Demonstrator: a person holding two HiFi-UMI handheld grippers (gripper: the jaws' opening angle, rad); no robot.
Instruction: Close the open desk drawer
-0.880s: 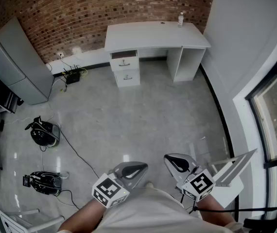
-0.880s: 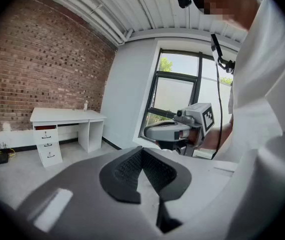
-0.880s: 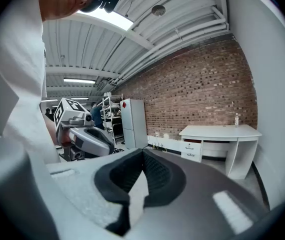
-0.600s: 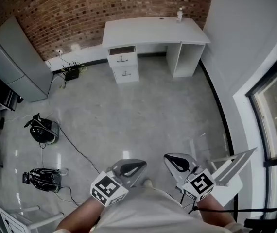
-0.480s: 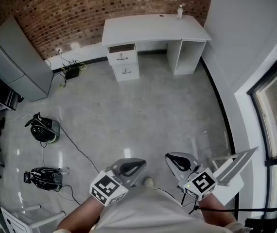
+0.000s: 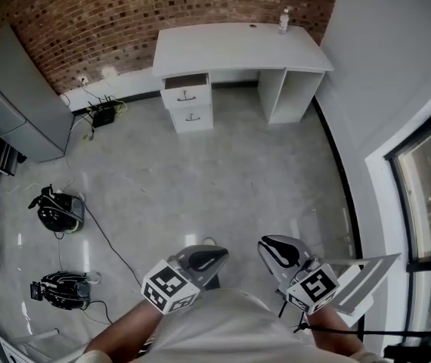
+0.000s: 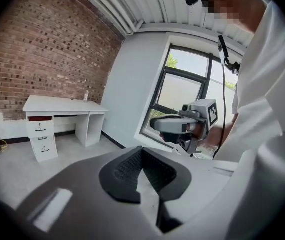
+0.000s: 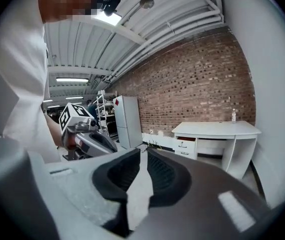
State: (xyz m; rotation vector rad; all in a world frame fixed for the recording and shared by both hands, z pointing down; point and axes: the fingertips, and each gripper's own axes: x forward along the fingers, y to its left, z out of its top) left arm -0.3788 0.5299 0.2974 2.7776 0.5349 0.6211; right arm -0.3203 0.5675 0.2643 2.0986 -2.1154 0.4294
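Observation:
A white desk (image 6: 238,48) stands against the brick wall at the far side of the room. Its top drawer (image 6: 186,81) is pulled out a little above a second drawer that is pushed in. The left gripper view shows the desk (image 7: 57,104) far off, with the open drawer (image 7: 37,119) under its left end. Both grippers are held low near the person's body, far from the desk. My left gripper (image 6: 208,259) and right gripper (image 6: 276,252) are both shut and hold nothing. The right gripper view shows the desk (image 8: 217,129) in the distance too.
A bottle (image 6: 283,20) stands on the desk's back right corner. A grey cabinet (image 6: 11,97) is at the left wall, with a router and cables (image 6: 102,113) beside it. Two black bags (image 6: 57,212) lie on the floor, joined by a cable. A window (image 6: 420,195) runs along the right.
The view has drifted a little, and the desk now sits slightly further left and nearer. Both grippers stay low by the body, still shut.

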